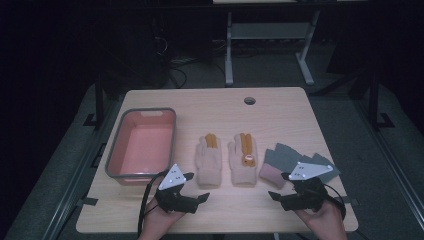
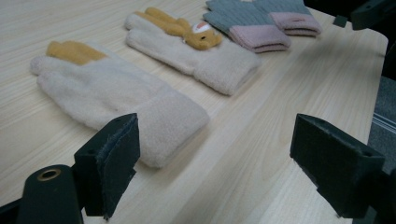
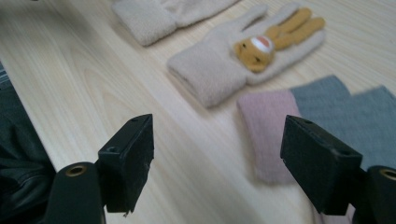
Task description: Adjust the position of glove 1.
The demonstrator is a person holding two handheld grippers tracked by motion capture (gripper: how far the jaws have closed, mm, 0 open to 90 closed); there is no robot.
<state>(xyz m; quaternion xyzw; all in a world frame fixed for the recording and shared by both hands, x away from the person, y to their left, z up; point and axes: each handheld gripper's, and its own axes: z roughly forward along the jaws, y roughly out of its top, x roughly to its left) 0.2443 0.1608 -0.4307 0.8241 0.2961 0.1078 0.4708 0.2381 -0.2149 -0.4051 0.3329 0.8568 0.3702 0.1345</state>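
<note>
Two handheld grippers are being held low over the near edge of a wooden table (image 1: 280, 107). The left gripper (image 1: 192, 197) is being kept with jaws apart and empty just before a cream glove (image 1: 208, 161). The right gripper (image 1: 282, 196) – jaws likewise apart – is being pointed at grey gloves with pink cuffs (image 1: 287, 161), beside a bear-faced cream glove (image 1: 243, 159). A pink basin (image 1: 142, 145) is sitting at far left.

1. This looks like a lab or recording room, kept dark around one lit desk (image 1: 280, 107).
2. The desk has a pale wood top with a cable hole (image 1: 249, 100) near its far edge.
3. Behind it stands a metal table frame (image 1: 270, 45), with loose cables (image 1: 175, 65) on the grey floor (image 1: 350, 115).
</note>
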